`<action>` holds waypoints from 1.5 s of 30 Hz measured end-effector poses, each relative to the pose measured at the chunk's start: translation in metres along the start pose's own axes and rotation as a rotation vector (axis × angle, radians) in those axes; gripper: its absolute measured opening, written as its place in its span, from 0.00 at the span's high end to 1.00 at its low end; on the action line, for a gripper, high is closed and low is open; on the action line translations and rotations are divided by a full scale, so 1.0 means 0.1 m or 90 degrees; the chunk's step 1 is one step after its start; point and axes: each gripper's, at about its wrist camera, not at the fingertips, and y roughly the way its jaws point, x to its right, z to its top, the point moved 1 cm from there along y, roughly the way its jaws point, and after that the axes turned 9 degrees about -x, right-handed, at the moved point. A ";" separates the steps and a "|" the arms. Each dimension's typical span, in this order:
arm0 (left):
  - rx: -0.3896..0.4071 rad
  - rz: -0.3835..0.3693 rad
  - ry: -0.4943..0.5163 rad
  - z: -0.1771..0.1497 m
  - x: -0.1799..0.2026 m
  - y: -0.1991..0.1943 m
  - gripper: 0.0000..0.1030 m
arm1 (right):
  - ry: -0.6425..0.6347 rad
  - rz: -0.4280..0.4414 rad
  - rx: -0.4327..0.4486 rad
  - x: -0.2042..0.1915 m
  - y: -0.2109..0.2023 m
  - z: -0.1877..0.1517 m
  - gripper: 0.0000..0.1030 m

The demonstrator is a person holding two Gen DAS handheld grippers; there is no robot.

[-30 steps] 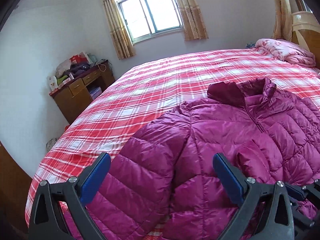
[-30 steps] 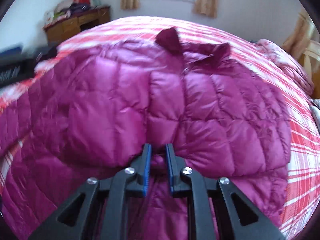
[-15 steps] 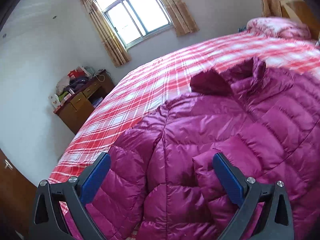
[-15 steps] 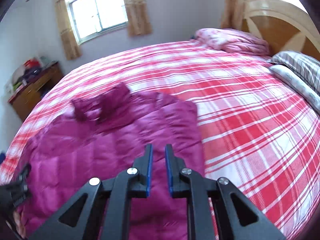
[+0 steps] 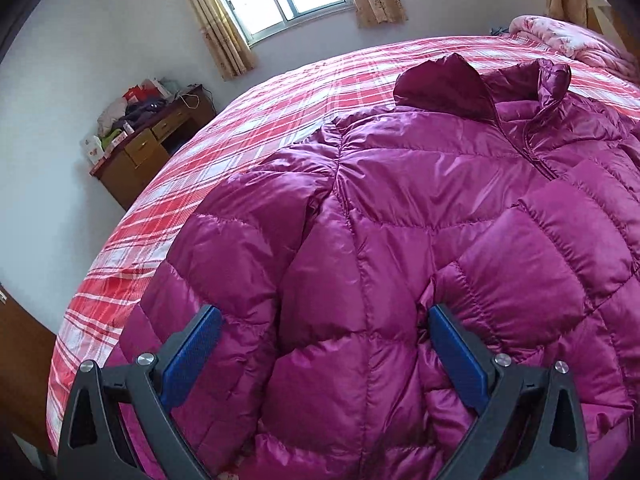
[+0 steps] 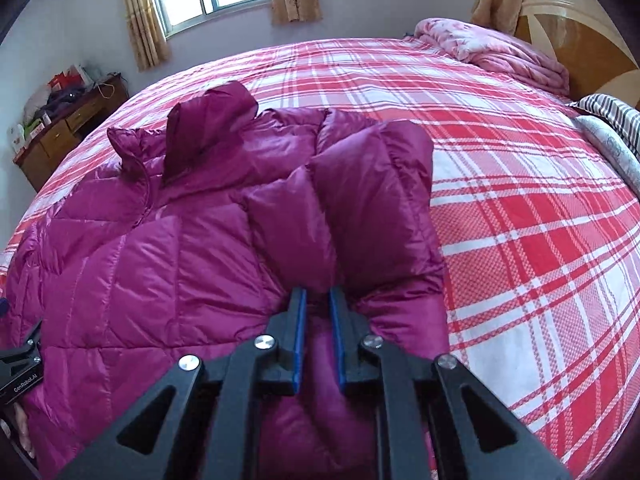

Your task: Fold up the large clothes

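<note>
A big puffy shiny purple-pink quilted jacket (image 5: 400, 240) lies spread flat on the bed with the red, pink and white checked cover (image 6: 520, 200). It fills the middle and right of the left wrist view, with its collar up near the top.

The left gripper (image 5: 320, 356) with black arms and blue pads hangs low over the jacket at the bottom of that view. Its jaws stand wide apart and hold nothing.

In the right wrist view, one sleeve is folded over the jacket's front, in the middle of the picture. The right gripper (image 6: 318, 328) sits at the bottom middle. Its jaws have just been closing and are nearly together, and whether cloth is pinched between them I cannot tell.

At the lower left edge of that view, a bit of the other gripper shows white letters that read "GenRobot.AI".

A brown wooden desk (image 5: 152, 152) with piled-up things stands at the left by the wall.
</note>
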 end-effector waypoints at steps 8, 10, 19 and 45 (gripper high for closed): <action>0.005 0.005 -0.002 -0.01 0.03 0.02 0.01 | -0.014 0.046 0.033 -0.36 -0.48 -0.23 0.50; 0.005 0.002 -0.004 -0.02 0.02 0.03 0.01 | -0.048 0.034 0.007 -0.53 -0.38 -0.27 0.50; 0.003 -0.009 -0.009 -0.04 0.02 0.00 0.01 | -0.069 -0.019 -0.004 -0.62 -0.03 -0.36 0.52; -0.026 0.100 -0.229 -1.35 -2.62 -0.45 0.01 | -0.081 -0.034 0.019 -0.68 -0.06 -0.43 0.50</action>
